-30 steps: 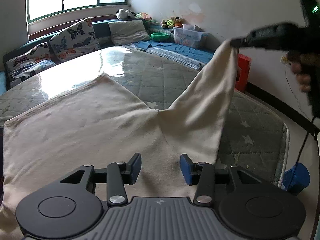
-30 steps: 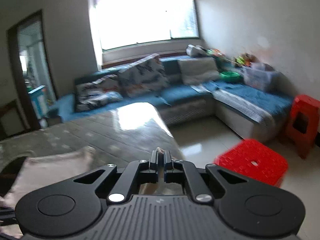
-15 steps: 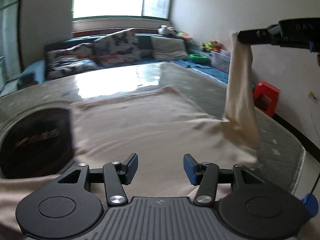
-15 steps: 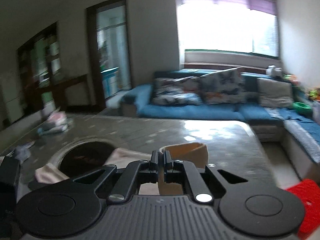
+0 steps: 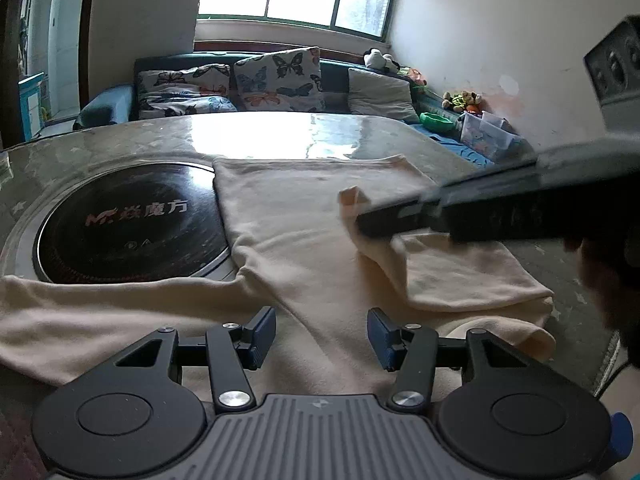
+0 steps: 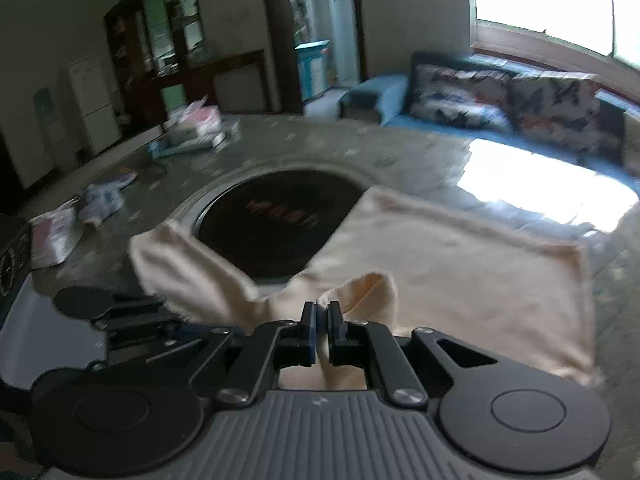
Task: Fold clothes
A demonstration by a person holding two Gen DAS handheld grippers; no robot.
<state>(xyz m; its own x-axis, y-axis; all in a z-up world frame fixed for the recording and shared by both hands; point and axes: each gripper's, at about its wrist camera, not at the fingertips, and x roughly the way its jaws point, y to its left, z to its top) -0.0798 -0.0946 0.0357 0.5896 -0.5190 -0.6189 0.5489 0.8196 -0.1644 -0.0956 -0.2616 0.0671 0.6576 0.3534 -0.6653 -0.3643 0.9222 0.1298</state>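
A cream long-sleeved top (image 5: 304, 240) (image 6: 440, 264) lies spread on the grey-green table (image 5: 280, 136), partly over a round dark hotplate (image 5: 128, 224) (image 6: 276, 216). My right gripper (image 5: 362, 222) (image 6: 321, 320) reaches in from the right, low over the top's body. Its jaws are opening, but its pads still pinch the cuff (image 5: 352, 196) of the right sleeve (image 5: 460, 276), which is doubled over the body. My left gripper (image 5: 322, 332) hovers open over the near hem with nothing between its fingers. The other sleeve (image 5: 80, 312) (image 6: 184, 264) lies stretched out to the left.
A blue sofa with butterfly cushions (image 5: 276, 80) runs behind the table, with a clear plastic box (image 5: 488, 136) and toys at the right. Packets and bags (image 6: 100, 200) (image 6: 196, 128) lie on the table's far side. A person's hand (image 5: 608, 280) is at the right edge.
The right gripper has swung the sleeve down from high on the right and leftward across the top's body. The left wrist view has turned left, bringing the hotplate into sight.
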